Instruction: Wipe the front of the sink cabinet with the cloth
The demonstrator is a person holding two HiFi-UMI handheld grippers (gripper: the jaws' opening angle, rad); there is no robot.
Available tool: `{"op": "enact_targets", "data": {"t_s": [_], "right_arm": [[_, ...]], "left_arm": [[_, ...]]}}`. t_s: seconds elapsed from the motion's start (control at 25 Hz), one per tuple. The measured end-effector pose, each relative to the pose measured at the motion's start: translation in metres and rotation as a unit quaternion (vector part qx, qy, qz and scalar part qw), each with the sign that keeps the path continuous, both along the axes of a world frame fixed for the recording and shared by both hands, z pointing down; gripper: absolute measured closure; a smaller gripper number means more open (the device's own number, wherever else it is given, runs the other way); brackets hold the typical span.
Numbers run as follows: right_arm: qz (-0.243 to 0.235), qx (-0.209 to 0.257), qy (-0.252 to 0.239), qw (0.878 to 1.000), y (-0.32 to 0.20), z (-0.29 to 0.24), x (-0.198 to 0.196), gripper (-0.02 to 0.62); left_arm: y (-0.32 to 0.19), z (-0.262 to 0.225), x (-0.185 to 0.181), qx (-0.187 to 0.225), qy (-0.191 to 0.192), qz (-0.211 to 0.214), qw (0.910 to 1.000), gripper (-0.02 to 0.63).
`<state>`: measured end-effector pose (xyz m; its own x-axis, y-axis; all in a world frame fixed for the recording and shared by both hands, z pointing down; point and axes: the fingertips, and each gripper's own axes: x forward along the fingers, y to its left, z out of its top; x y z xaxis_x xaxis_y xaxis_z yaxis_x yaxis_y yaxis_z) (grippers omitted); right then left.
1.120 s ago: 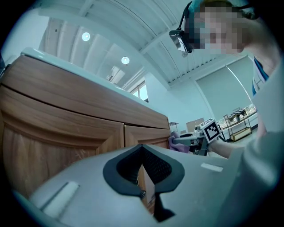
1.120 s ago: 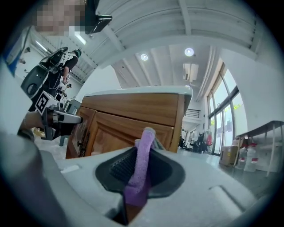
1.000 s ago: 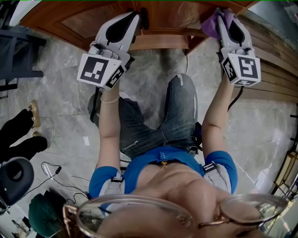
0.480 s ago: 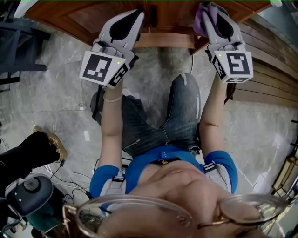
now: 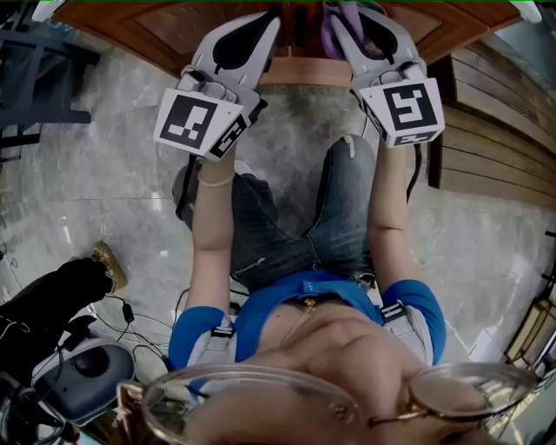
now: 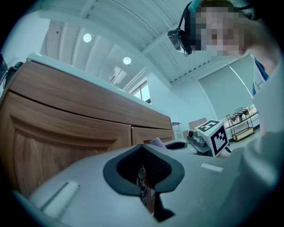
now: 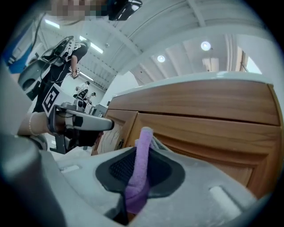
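The brown wooden sink cabinet (image 5: 174,26) runs along the top of the head view, its panelled doors facing me. My right gripper (image 5: 341,19) is shut on the purple cloth (image 5: 333,22), which is pressed against the cabinet front near the middle seam. In the right gripper view the cloth (image 7: 140,164) stands up between the pads of that gripper (image 7: 135,188), before the door panel (image 7: 213,128). My left gripper (image 5: 271,21) hovers just left of it, close to the cabinet, jaws shut on nothing. In the left gripper view that gripper (image 6: 144,179) points at the doors (image 6: 66,133).
I kneel on a grey stone floor (image 5: 104,174), my jeans-clad legs (image 5: 339,217) under the grippers. A wooden slatted wall (image 5: 495,130) stands to the right. At left are a dark frame (image 5: 43,78), another person's leg and shoe (image 5: 78,282), cables and a round device (image 5: 87,369).
My right gripper has slid left along the cabinet front with the cloth, ending close beside the left gripper. The left gripper shifted only slightly. The other person's foot at left moved.
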<state>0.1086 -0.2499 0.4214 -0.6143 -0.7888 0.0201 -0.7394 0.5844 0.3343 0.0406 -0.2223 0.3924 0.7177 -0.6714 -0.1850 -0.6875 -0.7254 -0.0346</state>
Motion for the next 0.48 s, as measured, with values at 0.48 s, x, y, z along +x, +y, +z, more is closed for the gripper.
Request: {"op": "enact_targets", "data": {"t_s": [0.48], "right_arm": [[0.006, 0.013, 0.028, 1.0, 0.0007, 0.0087, -0.0172, 0.534]], "left_arm": [[-0.0012, 0.001, -0.0032, -0.002, 0.003, 0.005, 1.0, 0.606]]}}
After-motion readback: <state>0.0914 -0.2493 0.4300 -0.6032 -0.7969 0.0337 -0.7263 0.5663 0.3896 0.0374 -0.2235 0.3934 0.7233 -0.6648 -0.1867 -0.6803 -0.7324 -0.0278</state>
